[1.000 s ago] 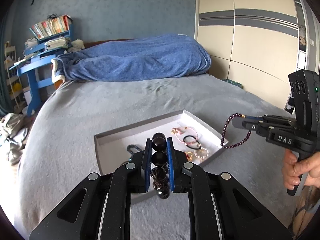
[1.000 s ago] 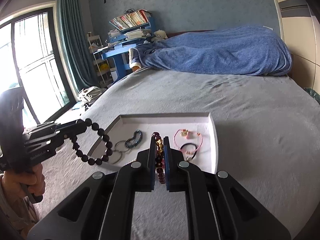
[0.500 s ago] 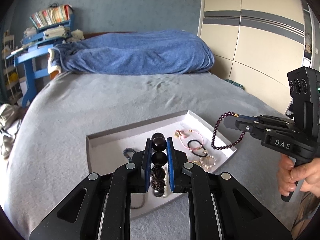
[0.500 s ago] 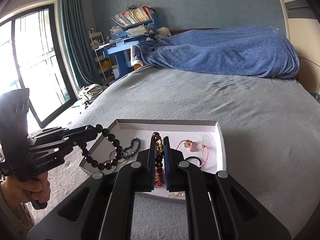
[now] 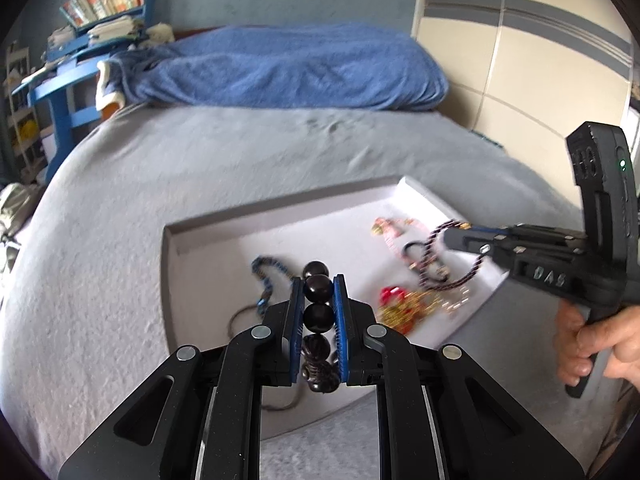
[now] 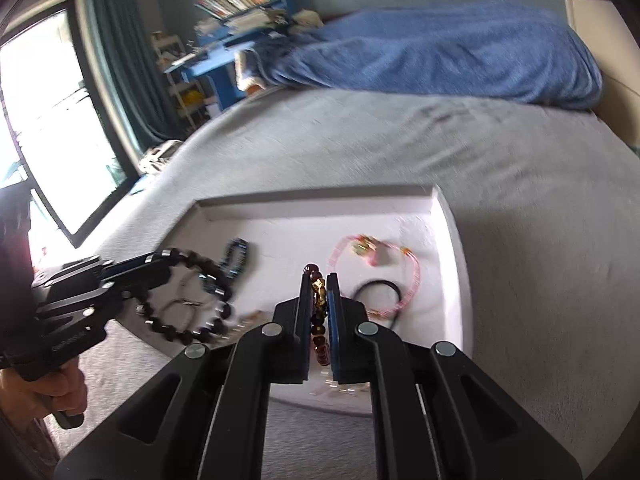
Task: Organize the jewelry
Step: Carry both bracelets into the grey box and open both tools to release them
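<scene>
Though blurred, black-bead bracelet [image 5: 318,300] between fingers [image 5: 296,312].

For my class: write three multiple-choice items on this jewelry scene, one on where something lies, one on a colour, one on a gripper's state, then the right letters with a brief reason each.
1. Where does the pink bracelet lie?
A. in the white tray
B. on the grey bedcover
C. on the blue blanket

2. What colour are the large beads of the bracelet in the left gripper?
A. white
B. near black
C. green

3. What state is the right gripper in?
A. wide open
B. shut and empty
C. shut on a dark red bead bracelet

Answers: 1 A, it rests on the tray floor. 2 B, glossy dark beads sit between the fingers. 3 C, the beads are pinched between the pads.
</scene>
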Demonstrator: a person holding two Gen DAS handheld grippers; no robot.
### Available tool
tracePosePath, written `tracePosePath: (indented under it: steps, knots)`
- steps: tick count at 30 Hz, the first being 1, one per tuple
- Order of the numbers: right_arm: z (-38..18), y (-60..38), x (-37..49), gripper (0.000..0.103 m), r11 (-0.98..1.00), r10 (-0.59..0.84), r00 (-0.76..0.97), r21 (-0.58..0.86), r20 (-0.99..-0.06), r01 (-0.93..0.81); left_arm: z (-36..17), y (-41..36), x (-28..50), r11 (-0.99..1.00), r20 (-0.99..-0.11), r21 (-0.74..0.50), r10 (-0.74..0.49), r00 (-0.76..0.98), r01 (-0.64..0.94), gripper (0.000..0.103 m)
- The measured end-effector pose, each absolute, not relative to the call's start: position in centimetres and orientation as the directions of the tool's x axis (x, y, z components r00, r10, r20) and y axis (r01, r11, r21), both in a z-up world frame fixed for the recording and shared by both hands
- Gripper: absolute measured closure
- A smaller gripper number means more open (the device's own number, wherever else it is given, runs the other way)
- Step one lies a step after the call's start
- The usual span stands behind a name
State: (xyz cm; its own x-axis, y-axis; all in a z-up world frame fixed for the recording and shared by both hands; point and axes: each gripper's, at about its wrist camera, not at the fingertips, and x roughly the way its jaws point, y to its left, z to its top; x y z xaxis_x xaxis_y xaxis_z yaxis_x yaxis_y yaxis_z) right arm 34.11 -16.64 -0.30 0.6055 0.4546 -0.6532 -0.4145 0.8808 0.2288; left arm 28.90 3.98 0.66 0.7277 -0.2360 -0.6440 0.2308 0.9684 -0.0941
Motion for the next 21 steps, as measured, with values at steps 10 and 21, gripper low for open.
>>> tracePosePath:
  steps: [10,21]
  knots:
    - [-1.5,-18.3,34.9,0.091,0.914,0.393,0.614,0.218,-0.684,-0.342,-0.4,4.6,29.4,0.987,-0.686,-0.029,-0.136,0.714,0.16,0.082]
    - [-0.3,-18.7,33.3,0.06,0.914,0.398,0.652,0.217,-0.645,-0.343,0.3,4.0,28.2,0.99,-0.651,0.002,-0.106,0.751,0.142,0.034]
